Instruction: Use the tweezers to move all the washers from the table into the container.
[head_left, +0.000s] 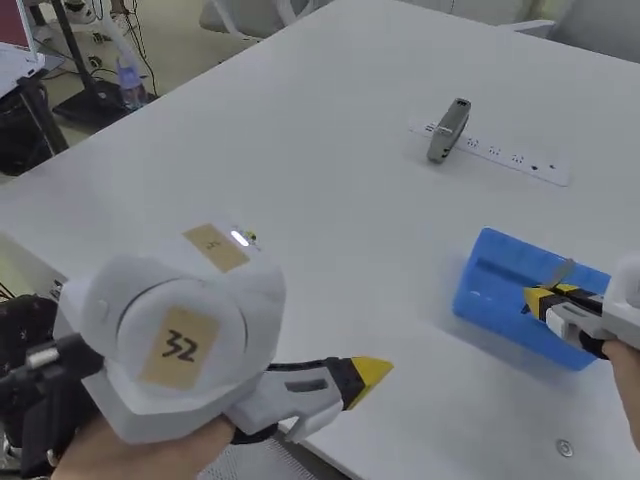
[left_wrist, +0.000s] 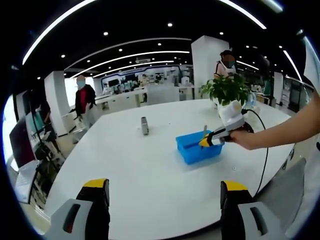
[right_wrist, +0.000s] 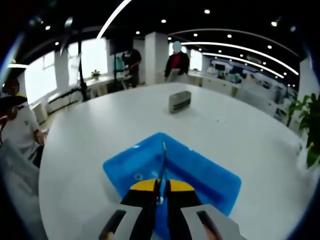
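yeah so the right tool (right_wrist: 161, 186) is pinching the tweezers (right_wrist: 163, 157) over the blue container (right_wrist: 212, 176), one washer (right_wrist: 138, 176) inside it; left tool (left_wrist: 162, 186) is spread wide, well apart from it.

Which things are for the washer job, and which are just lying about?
For the job: tweezers, held in the right tongs; blue container; washer on the table.
Just lying about: power strip; grey box at its end; potted plant.

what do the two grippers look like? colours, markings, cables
Left gripper: rounded white housing, tan sticker handwritten 32, second tan sticker, small lit white LED, grey fingers with yellow tips. Right gripper: white body, black-and-yellow jaws, black cable trailing behind. Forearm bare, no sleeve.
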